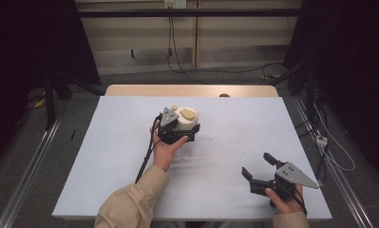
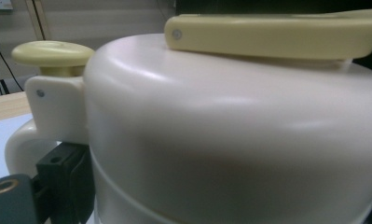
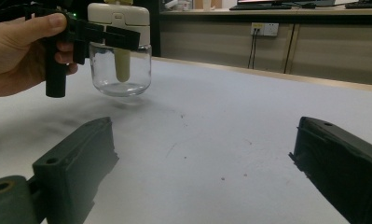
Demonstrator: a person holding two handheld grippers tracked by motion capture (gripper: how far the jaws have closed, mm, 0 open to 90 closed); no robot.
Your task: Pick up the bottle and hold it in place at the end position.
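On the left, the left gripper (image 1: 177,135) has its jaws closed around a jar (image 1: 186,121), and the person's left hand (image 1: 164,147) carries it. In the right gripper view the jar (image 3: 120,70) hangs a little above the worktop (image 3: 221,121), its clear glass bottom free of the surface and a cream stick inside. The jar has a cream top with a yellow lever (image 2: 277,32) and a round knob (image 2: 51,53). Around the jar the pale blue worktop (image 1: 120,156) is bare. A black cable (image 1: 146,156) trails along the left forearm. To the right, well apart, the right gripper (image 1: 259,168) rests near the front edge, jaws wide open, holding nothing.
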